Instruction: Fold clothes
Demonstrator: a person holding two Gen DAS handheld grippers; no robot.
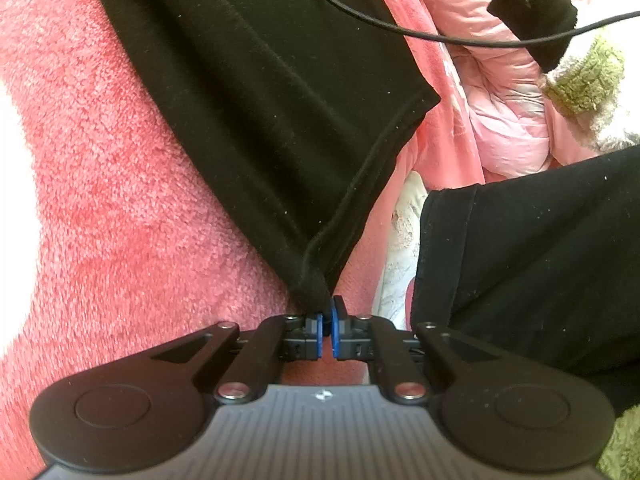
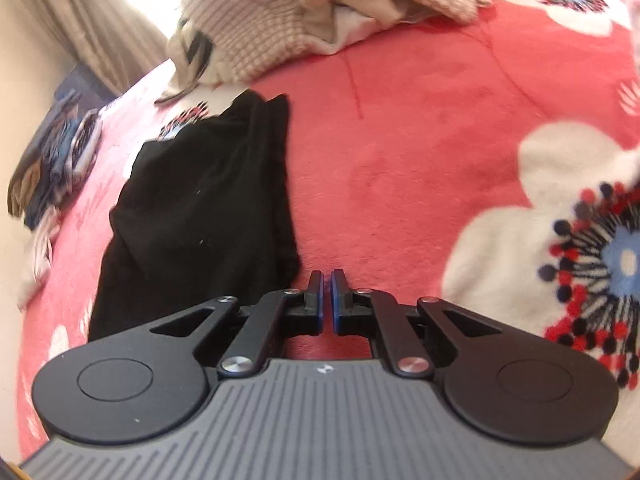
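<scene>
**Pinching a black hem over the red blanket**

Gripping a bunched corner of the black garment (image 1: 280, 92), the left gripper (image 1: 327, 330) has its blue pads pressed together on the cloth at the hem. From that pinch the garment spreads away across the red fleece blanket (image 1: 120, 208), its stitched hem running up and to the right. Beside the garment, off the blanket's edge, lies pink quilted bedding (image 1: 504, 120), crossed by a thin black cable (image 1: 440, 38), with a person's black sleeve (image 1: 532, 12) above it. A second stretch of black cloth (image 1: 540, 272) fills the near right.

In the right wrist view, the right gripper (image 2: 326, 296) hovers over the blanket with its fingers nearly together and nothing between them. A folded black garment (image 2: 200, 216) lies on the blanket just left of those fingers. At the blanket's far edge sits a heap of beige knitwear (image 2: 280, 20).
</scene>
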